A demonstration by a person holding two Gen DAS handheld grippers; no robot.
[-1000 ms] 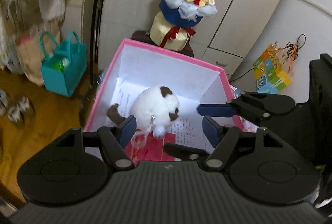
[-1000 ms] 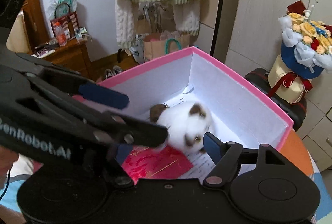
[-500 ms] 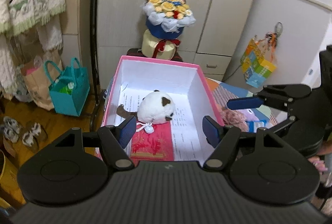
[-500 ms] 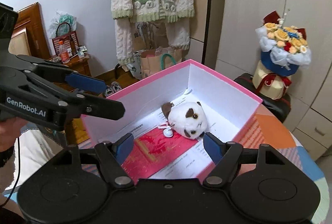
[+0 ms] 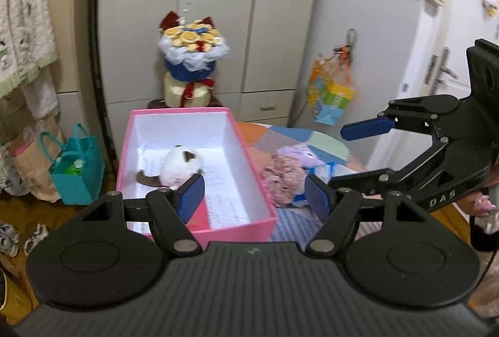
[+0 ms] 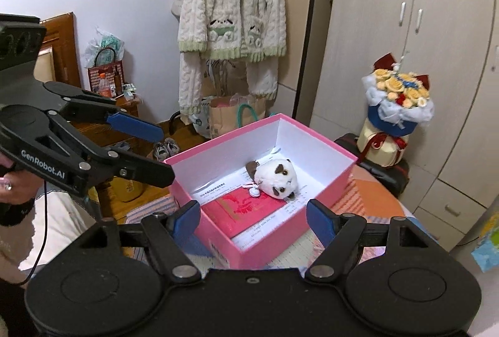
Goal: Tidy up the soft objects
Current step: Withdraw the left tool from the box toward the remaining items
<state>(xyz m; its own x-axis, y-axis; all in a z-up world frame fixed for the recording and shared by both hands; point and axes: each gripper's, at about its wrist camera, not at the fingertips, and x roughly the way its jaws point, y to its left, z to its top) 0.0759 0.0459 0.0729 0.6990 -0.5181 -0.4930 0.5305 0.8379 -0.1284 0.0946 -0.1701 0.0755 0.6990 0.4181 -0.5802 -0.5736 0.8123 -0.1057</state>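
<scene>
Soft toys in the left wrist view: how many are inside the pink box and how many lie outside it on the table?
Inside the pink box: 1, the white-and-brown plush
Outside on the patchwork table: 2, the pink fluffy plush and the purple plush
Total: 3

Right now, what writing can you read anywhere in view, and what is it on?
"GenRobot.AI": on the left gripper body, right wrist view.
"DAS": on the right gripper body, left wrist view; possibly partial.
Printed sheets in the pink box: too small.
Red booklet: gold marks, unreadable.
</scene>
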